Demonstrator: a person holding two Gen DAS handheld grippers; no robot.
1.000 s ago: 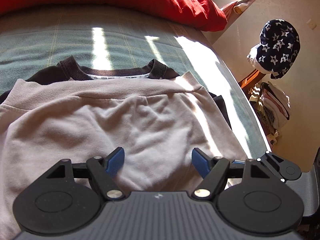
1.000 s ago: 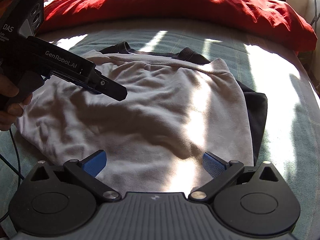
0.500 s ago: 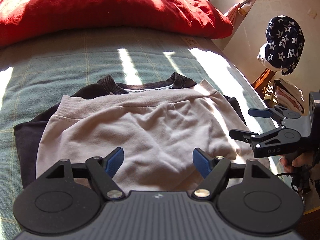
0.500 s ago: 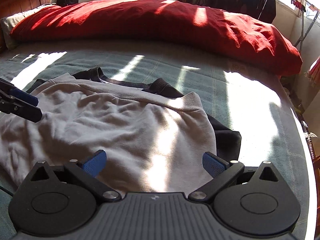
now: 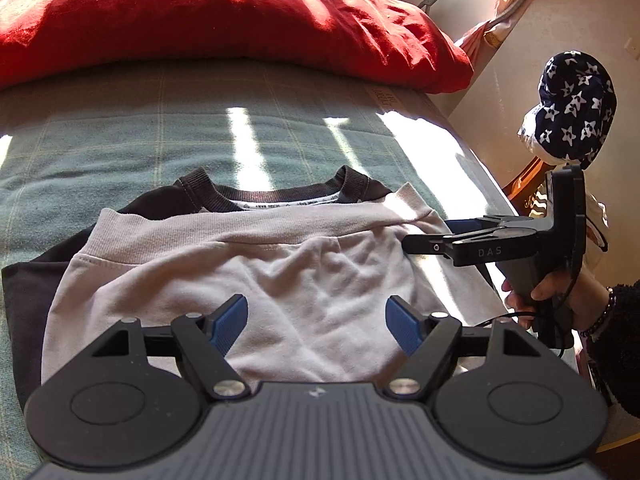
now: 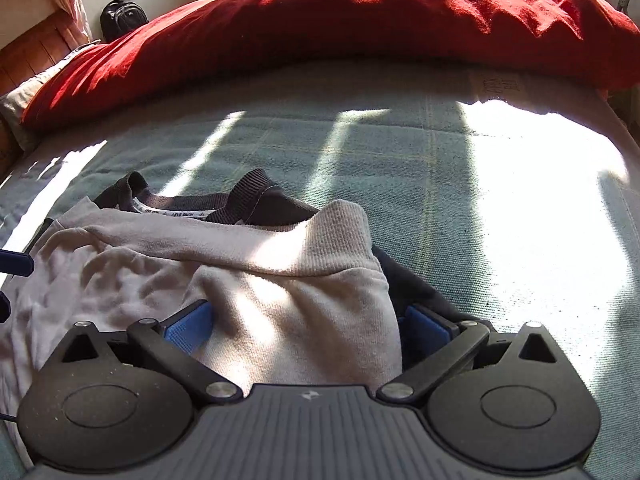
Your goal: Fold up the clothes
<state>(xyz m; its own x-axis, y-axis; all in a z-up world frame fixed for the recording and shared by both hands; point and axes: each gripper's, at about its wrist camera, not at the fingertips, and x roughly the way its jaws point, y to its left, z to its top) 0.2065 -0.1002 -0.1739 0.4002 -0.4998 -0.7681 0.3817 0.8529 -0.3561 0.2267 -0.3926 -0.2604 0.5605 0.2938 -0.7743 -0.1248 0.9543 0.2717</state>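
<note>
A pale pinkish sweatshirt (image 5: 280, 272) lies folded on top of a black sweatshirt (image 5: 28, 292) on the bed; the black ribbed collar (image 5: 280, 196) shows beyond it. My left gripper (image 5: 316, 320) hovers open over the pale garment's near part, with nothing between the pads. My right gripper (image 5: 430, 236), held in a hand (image 5: 536, 296), is low at the garment's right edge. In the right wrist view the right gripper (image 6: 306, 320) stands wide, with the pale sweatshirt's (image 6: 280, 300) right edge lying between its blue pads (image 6: 188, 328), not pinched. Black fabric (image 6: 416, 284) shows beside the right pad.
A green checked blanket (image 5: 120, 128) covers the bed, with a big red duvet (image 5: 200, 20) along the far side. The bed's right edge drops off near a star-patterned cloth (image 5: 572, 108) on a chair. A dark backpack (image 6: 122, 16) sits in the far corner.
The right gripper swept rightward across the pale sweatshirt and sank to its right edge, which now lies between its jaws. The left gripper stayed over the garment, tilting up slightly, still open.
</note>
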